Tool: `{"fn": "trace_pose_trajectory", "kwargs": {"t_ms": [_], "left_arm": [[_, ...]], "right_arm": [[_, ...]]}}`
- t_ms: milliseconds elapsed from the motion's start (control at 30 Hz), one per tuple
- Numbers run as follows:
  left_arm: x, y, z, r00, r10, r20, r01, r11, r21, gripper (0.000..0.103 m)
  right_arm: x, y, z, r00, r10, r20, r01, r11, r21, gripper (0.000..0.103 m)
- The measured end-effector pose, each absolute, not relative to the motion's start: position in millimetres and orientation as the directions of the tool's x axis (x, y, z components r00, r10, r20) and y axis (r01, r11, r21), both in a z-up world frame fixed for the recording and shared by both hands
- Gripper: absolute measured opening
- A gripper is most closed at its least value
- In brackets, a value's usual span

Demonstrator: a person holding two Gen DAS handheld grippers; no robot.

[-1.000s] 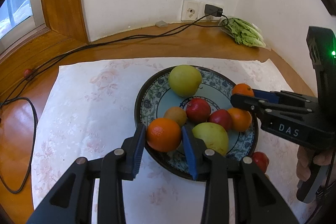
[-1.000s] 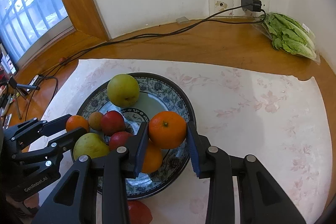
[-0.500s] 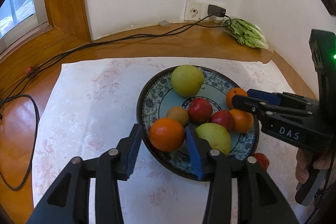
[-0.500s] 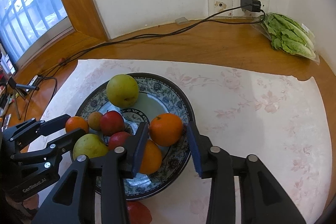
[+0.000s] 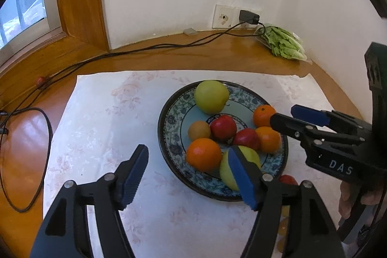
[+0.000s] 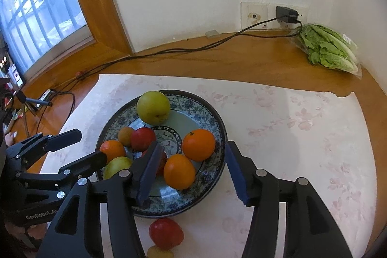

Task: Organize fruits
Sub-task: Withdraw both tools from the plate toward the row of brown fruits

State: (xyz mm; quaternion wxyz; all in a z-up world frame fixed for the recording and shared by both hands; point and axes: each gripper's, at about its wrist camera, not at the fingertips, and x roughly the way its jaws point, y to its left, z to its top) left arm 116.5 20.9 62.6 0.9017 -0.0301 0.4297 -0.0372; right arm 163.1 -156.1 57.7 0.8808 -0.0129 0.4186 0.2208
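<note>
A patterned blue plate (image 5: 169, 122) (image 6: 212, 113) on a white floral cloth holds several fruits: a big green apple (image 5: 211, 96) (image 6: 153, 107), red apples (image 5: 223, 127), oranges (image 5: 204, 154) (image 6: 198, 144) and a small brownish fruit (image 5: 199, 130). My left gripper (image 5: 191, 175) is open and empty, its jaws wide over the plate's near-left rim. My right gripper (image 6: 193, 171) is open and empty over the plate's near-right rim, just behind two oranges (image 6: 179, 171). A red fruit (image 6: 166, 232) and a small yellow fruit (image 6: 159, 252) lie on the cloth below the plate.
A bagged lettuce (image 6: 329, 48) (image 5: 281, 44) lies at the back right corner by the wall. A black cable (image 5: 145, 50) runs from a wall socket (image 6: 286, 14) across the wooden table. A window (image 6: 36, 13) is at the left.
Both grippers opened and let go of their oranges, which now rest on the plate. Both grippers pulled back a little from the plate.
</note>
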Motion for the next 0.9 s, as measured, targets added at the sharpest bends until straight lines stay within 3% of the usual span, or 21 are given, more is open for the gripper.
{"fn": "trace_pose_trajectory", "kwargs": {"t_ms": [900], "left_arm": [[70.0, 14.5, 71.9, 0.608, -0.098, -0.788, 0.007, 0.993, -0.118, 0.072]], "right_arm": [[90.1, -189.7, 73.9, 0.552, 0.384, -0.74, -0.382, 0.906, 0.185, 0.057]]}}
